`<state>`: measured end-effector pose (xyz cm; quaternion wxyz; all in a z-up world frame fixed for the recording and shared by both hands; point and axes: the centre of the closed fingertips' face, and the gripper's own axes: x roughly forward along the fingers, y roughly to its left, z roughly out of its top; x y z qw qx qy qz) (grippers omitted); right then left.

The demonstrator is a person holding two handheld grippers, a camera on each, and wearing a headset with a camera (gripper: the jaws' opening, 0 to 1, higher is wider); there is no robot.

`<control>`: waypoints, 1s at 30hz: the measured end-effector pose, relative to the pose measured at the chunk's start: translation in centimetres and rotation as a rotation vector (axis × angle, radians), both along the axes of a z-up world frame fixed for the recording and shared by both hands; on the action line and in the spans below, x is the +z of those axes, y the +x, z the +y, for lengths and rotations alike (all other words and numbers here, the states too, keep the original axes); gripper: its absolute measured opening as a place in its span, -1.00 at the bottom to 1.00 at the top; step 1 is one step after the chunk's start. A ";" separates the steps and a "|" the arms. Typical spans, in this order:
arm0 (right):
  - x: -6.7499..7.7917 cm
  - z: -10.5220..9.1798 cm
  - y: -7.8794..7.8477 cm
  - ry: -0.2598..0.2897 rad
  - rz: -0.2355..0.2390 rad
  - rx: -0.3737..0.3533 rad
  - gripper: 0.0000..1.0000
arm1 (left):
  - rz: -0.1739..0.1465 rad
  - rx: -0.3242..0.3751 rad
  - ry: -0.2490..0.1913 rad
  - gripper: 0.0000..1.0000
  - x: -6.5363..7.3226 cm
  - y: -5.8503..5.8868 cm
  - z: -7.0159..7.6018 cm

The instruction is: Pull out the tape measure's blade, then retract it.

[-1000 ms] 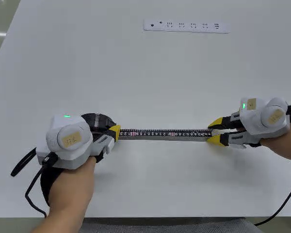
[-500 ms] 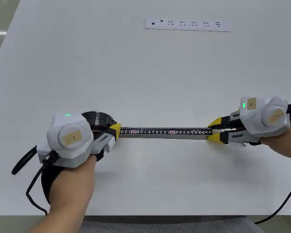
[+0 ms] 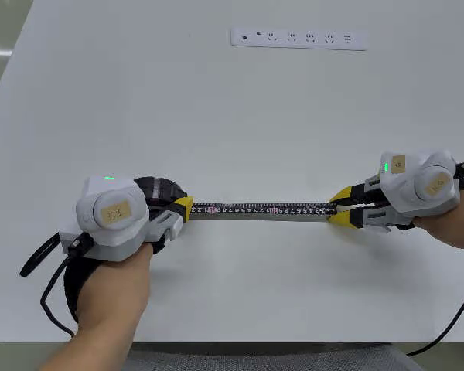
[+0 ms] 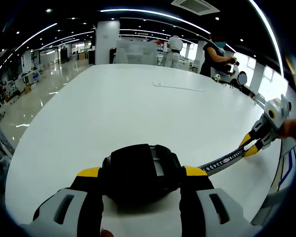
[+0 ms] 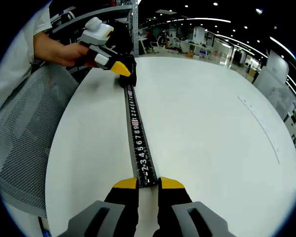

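Tape measure (image 3: 161,193) case, black and round, sits between the jaws of the left gripper (image 3: 174,201), which are pressed against its two sides; in the left gripper view the case fills the space between the two yellow tips. Out of the case, on the side that faces the right gripper (image 3: 339,207), comes the blade (image 3: 263,209). It runs in a straight line from one gripper to the other and lies low over the white table (image 3: 216,116); whether it touches the surface along its length, I cannot tell. The printed numbers on the blade face upward. Its far end is between the yellow tips of the right gripper, whose jaws are nearly together and pinch it. The end hook itself is hidden behind these tips, so it seems held, but the exact contact is not clear. Each gripper is held by one hand of the person, and the two stand well apart, the blade being the only thing between them. Beyond the blade, far from both grippers, a white power strip (image 3: 299,38) lies flat on the table. A black cable (image 3: 52,308) hangs from behind the left gripper, toward the person. In the right gripper view a grey mesh chair (image 5: 24,153) shows beside the table edge, under the left gripper.
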<state>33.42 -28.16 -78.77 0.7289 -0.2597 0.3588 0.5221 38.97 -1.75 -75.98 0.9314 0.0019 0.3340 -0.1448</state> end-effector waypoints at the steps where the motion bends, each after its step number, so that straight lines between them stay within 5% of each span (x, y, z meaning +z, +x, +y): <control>1: 0.0 0.0 0.0 0.000 0.001 -0.003 -0.79 | 0.000 0.001 -0.002 0.16 0.0 0.0 0.0; 30: 0.0 4.3 1.2 0.080 0.006 -0.014 -0.80 | 0.025 0.010 -0.042 0.16 0.1 -0.1 0.1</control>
